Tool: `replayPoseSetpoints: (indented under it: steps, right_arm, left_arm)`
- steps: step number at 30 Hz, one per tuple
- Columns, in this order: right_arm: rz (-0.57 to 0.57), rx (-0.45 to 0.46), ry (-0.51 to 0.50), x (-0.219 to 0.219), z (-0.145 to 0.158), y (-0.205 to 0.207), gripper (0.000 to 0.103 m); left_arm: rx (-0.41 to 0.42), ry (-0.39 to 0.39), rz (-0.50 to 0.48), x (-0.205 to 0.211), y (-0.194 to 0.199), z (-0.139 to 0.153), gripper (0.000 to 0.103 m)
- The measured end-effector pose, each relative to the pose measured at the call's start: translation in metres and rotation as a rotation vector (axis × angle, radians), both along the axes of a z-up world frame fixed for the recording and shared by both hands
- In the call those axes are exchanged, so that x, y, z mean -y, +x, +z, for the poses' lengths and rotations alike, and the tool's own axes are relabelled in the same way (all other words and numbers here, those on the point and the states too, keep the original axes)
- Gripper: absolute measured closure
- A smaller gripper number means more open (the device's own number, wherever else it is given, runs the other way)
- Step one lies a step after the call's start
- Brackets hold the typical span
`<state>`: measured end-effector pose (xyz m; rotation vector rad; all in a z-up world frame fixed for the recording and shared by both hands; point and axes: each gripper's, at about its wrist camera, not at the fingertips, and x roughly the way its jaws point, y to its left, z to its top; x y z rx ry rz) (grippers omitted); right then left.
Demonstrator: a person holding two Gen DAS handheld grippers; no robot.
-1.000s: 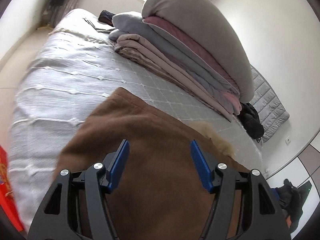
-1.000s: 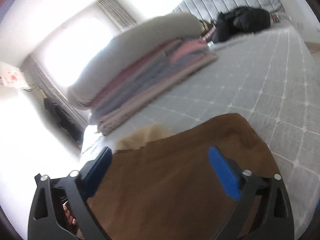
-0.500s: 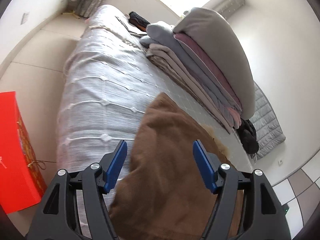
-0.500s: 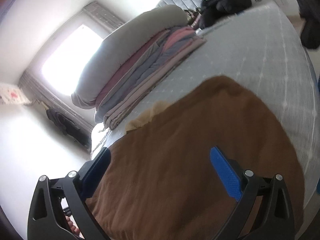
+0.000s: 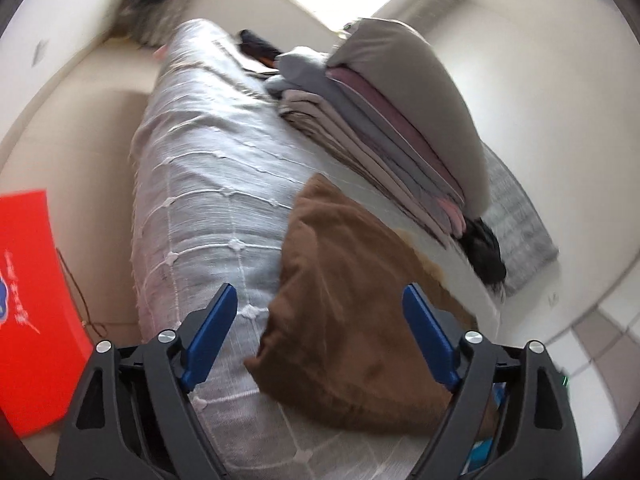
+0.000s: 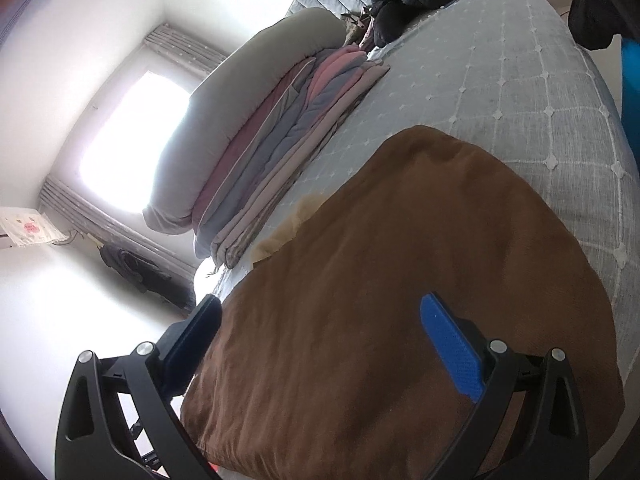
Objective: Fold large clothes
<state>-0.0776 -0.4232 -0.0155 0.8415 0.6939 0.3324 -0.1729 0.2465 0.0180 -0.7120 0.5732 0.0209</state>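
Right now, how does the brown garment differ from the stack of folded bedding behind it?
The brown garment is a single plush piece in one colour; the stack of folded bedding is many layers in grey, pink and blue-grey. The garment lies low at the near edge of the bed; the stack rises high along the far side. Both rest on the grey quilted cover.

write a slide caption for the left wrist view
Left tongs opening above a folded brown fleece garment on the grey quilted bed, stacked folded bedding behind.
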Motion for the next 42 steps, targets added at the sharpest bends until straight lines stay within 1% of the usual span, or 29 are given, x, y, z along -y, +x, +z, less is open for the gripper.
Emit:
replayPoseSetpoints:
  steps: [1,6,9,12,14,16,18,20,22,25,28,29,30,31,33,35,37,39,42]
  right_arm:
    - [0.001,0.001,-0.007,0.0,0.001,0.0,0.007]
    - [0.012,-0.004,0.001,-0.002,0.0,0.002,0.007]
    - [0.012,-0.002,0.009,-0.002,0.0,0.002,0.007]
    - [0.006,-0.012,0.05,0.004,-0.005,0.003,0.007]
    - [-0.002,-0.028,0.089,0.009,-0.01,0.004,0.007]
    - [-0.007,-0.042,0.125,0.012,-0.016,0.004,0.007]
    - [-0.013,-0.055,0.134,0.013,-0.019,0.005,0.007]
    - [-0.012,-0.052,0.143,0.013,-0.018,0.003,0.007]
    - [-0.004,-0.052,0.143,0.012,-0.018,0.003,0.007]
    - [0.032,-0.067,0.11,0.01,-0.017,0.005,0.007]
    - [0.047,-0.057,0.081,0.018,-0.01,0.001,0.007]
    - [0.045,-0.053,0.082,0.024,-0.009,-0.003,0.007]
    - [0.041,-0.05,0.089,0.031,-0.008,-0.007,0.007]
    - [0.039,-0.047,0.098,0.036,-0.008,-0.01,0.007]
    - [0.034,-0.026,0.135,0.05,-0.006,-0.024,0.007]
    - [0.038,-0.022,0.15,0.06,-0.006,-0.037,0.007]
    - [0.052,-0.011,0.183,0.065,-0.004,-0.049,0.007]
    - [0.094,0.025,0.203,0.063,0.003,-0.064,0.007]
    - [0.151,0.037,0.207,0.049,0.006,-0.085,0.007]
  left_arm:
    - [-0.004,0.011,-0.025,0.003,-0.002,0.0,0.021]
    - [-0.05,0.0,-0.137,0.018,-0.006,-0.012,0.02]
    - [-0.118,0.01,-0.183,0.029,-0.005,-0.026,0.02]
    - [-0.188,-0.062,-0.204,0.029,-0.006,-0.046,0.02]
    - [-0.225,-0.16,-0.201,0.023,-0.006,-0.063,0.02]
    - [-0.243,-0.222,-0.179,0.016,-0.007,-0.072,0.02]
    - [-0.242,-0.281,-0.166,0.008,-0.006,-0.079,0.02]
    - [-0.248,-0.325,-0.16,0.005,-0.005,-0.085,0.02]
    - [-0.271,-0.358,-0.143,0.004,-0.002,-0.093,0.02]
    - [-0.293,-0.389,-0.119,0.005,0.002,-0.105,0.02]
    - [-0.291,-0.441,-0.087,0.002,0.005,-0.114,0.02]
    - [-0.282,-0.462,-0.068,0.0,0.004,-0.115,0.02]
    - [-0.251,-0.483,-0.048,-0.003,0.003,-0.112,0.019]
    - [-0.227,-0.487,-0.041,-0.003,0.005,-0.108,0.019]
    - [-0.189,-0.465,-0.032,-0.003,0.005,-0.101,0.019]
    - [-0.138,-0.459,-0.025,0.001,0.003,-0.093,0.019]
    - [-0.114,-0.45,-0.032,0.005,0.004,-0.088,0.019]
    - [-0.127,-0.493,-0.052,0.01,0.011,-0.092,0.019]
    - [-0.145,-0.522,-0.044,0.019,0.018,-0.096,0.019]
